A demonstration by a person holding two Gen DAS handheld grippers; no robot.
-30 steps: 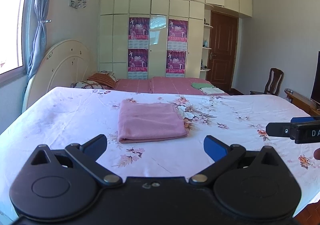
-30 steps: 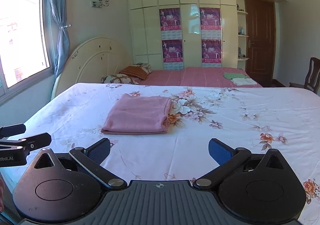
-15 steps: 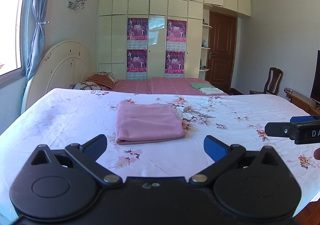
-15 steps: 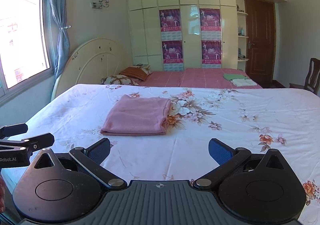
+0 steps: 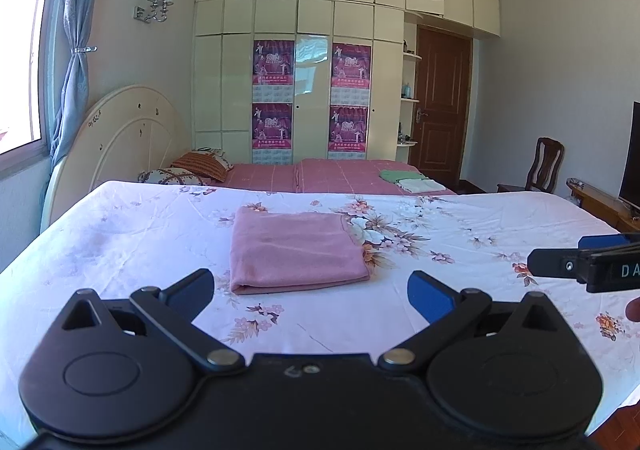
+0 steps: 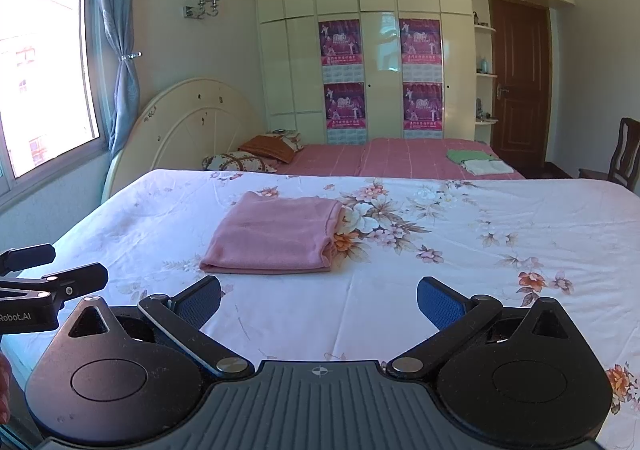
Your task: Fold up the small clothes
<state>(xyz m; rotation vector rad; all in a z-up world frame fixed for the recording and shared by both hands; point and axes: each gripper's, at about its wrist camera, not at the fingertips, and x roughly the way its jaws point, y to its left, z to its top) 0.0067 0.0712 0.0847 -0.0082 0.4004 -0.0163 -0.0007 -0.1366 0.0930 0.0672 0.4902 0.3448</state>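
Pink folded cloth (image 5: pixel 294 250) lies flat mid-bed (image 5: pixel 120 242). Left hand-held gripper (image 5: pixel 311 290) spread, empty; right hand-held gripper (image 6: pixel 319 300) likewise. Only left view shows a TV (image 5: pixel 630 158); only right view shows the whole window (image 6: pixel 44 70).

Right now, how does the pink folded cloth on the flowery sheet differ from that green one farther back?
The pink cloth lies near, alone, on the white floral sheet; the green cloth lies far back on the pink checked bedspread. The pink one looks larger, though nearness may account for that. The green one touches a white folded piece; the pink one touches nothing else. Both are folded flat.
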